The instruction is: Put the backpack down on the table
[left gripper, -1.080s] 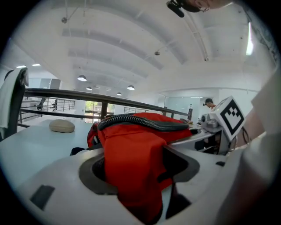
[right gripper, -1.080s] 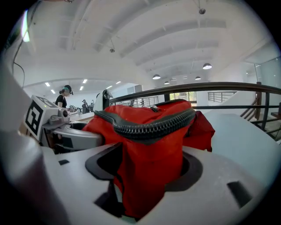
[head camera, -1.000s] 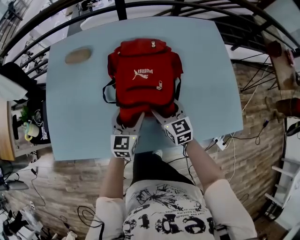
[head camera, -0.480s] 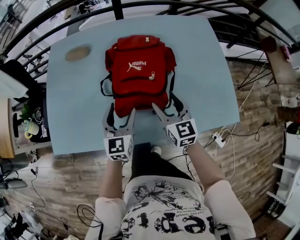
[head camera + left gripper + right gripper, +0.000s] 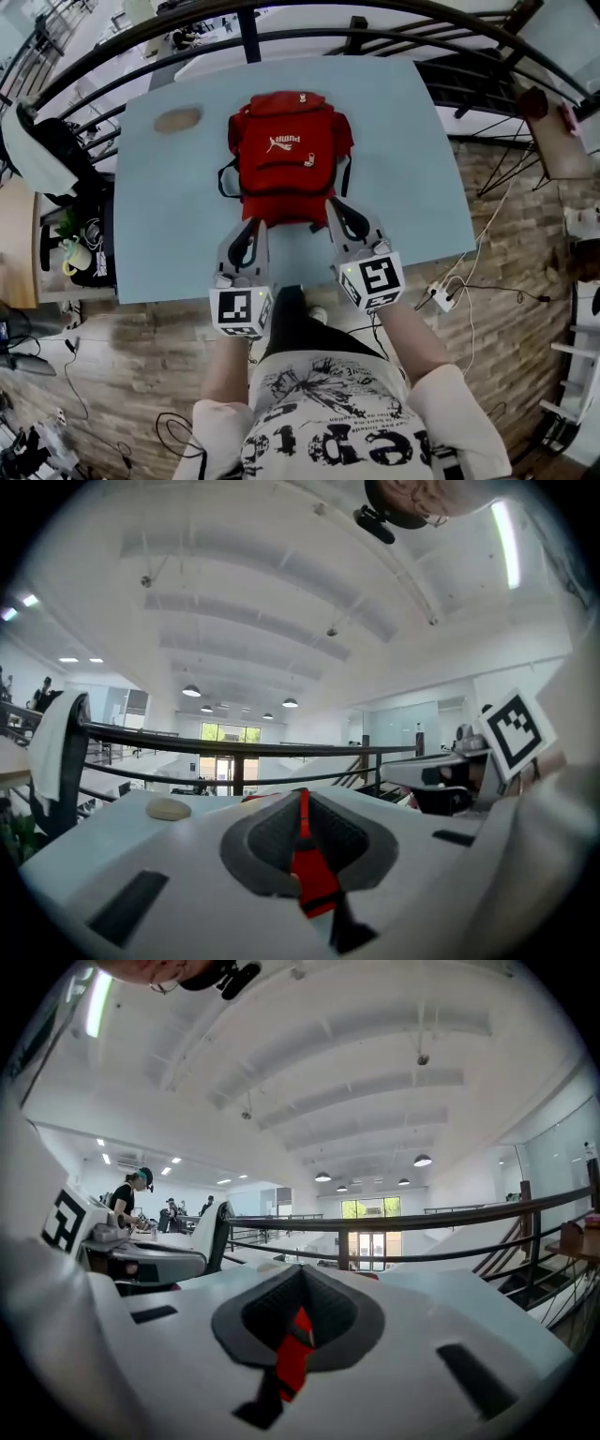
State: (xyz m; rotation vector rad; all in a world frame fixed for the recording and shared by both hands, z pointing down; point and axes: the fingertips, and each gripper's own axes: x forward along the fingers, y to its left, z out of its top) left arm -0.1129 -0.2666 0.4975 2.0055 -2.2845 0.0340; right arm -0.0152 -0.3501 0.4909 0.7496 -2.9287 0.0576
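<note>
The red backpack [image 5: 289,155] lies flat on the light blue table [image 5: 169,225], logo side up, black straps at its sides. My left gripper [image 5: 247,228] and right gripper [image 5: 339,208] hover side by side above the backpack's near edge, both shut with nothing held. In the left gripper view the closed jaws [image 5: 302,808] leave only a thin slit and a gap below, through which a piece of the red backpack [image 5: 314,883] shows. The right gripper view shows the same: closed jaws [image 5: 302,1293] with the red backpack [image 5: 292,1358] beyond them.
A flat beige disc [image 5: 178,119] lies on the table's far left. A black railing [image 5: 281,14] curves behind the table. A chair draped in white cloth [image 5: 37,150] stands to the left. Cables and a power strip [image 5: 441,298] lie on the floor at right.
Both grippers were open at the backpack's near edge, drew back toward me and rose, and have now shut empty. The backpack stays lying on the table.
</note>
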